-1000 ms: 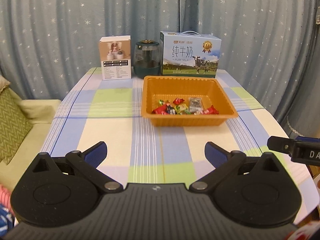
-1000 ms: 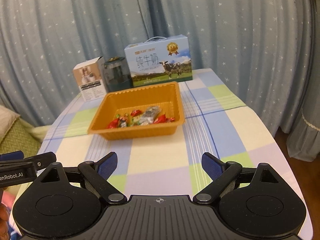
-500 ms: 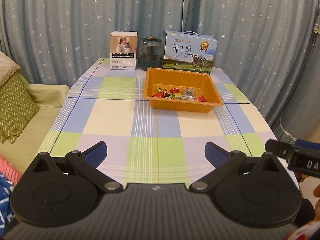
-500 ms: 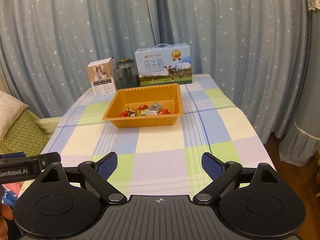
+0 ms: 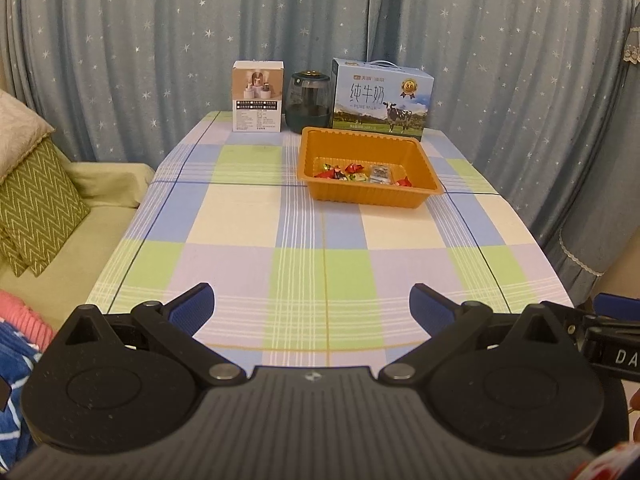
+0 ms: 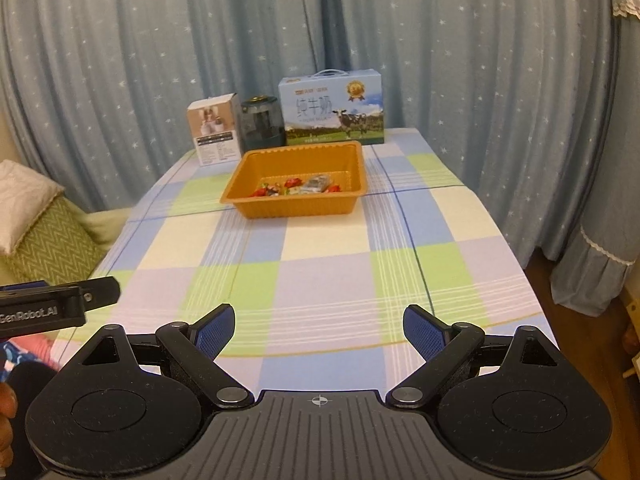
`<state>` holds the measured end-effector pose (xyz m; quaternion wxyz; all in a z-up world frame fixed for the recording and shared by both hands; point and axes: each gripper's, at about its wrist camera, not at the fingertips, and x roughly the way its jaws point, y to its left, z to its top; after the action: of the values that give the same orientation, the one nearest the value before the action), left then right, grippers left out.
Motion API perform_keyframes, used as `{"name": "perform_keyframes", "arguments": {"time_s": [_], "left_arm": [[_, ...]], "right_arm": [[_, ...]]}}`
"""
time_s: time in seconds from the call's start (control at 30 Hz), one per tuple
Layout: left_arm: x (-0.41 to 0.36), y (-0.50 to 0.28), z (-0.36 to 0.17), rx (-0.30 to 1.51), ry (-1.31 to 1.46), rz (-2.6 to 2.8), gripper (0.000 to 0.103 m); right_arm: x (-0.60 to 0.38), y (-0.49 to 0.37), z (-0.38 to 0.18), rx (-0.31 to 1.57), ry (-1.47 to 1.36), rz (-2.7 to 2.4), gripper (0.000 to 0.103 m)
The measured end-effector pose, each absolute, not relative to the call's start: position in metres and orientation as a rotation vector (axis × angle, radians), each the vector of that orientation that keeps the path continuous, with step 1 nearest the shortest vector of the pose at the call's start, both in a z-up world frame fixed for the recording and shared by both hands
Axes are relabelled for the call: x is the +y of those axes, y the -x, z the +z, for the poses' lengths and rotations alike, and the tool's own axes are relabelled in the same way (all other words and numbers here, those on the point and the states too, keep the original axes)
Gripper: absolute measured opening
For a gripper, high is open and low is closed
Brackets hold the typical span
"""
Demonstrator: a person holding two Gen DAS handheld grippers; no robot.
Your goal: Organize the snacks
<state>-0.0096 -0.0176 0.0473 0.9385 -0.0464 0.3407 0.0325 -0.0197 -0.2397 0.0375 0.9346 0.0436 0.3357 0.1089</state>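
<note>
Checked tablecloth (image 5: 240, 220), milk carton (image 5: 382, 98), dark jar (image 5: 308, 102), small white box (image 5: 258, 96), starry curtains (image 5: 160, 40), zigzag cushion (image 5: 36, 204).

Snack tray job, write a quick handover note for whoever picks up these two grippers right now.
Left gripper: open, empty, above the near edge of the table.
Right gripper: open, empty, also at the near edge.
Orange tray: far half of the table, in front of the milk box, the dark jar and the small white box.
Done: wrapped snacks lie together in the tray's near part; no loose snacks show on the cloth.
Left: nothing obvious; check that none lie outside these views.
</note>
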Motion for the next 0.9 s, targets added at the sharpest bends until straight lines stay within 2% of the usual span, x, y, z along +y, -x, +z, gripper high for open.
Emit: {"name": "perform_keyframes", "arguments": {"time_s": [0.9], "left_arm": [[-0.021, 0.027, 0.053, 0.678, 0.067, 0.036, 0.103]], "right_arm": [[-0.239, 0.031, 0.05, 0.66, -0.075, 0.207, 0.091]]}}
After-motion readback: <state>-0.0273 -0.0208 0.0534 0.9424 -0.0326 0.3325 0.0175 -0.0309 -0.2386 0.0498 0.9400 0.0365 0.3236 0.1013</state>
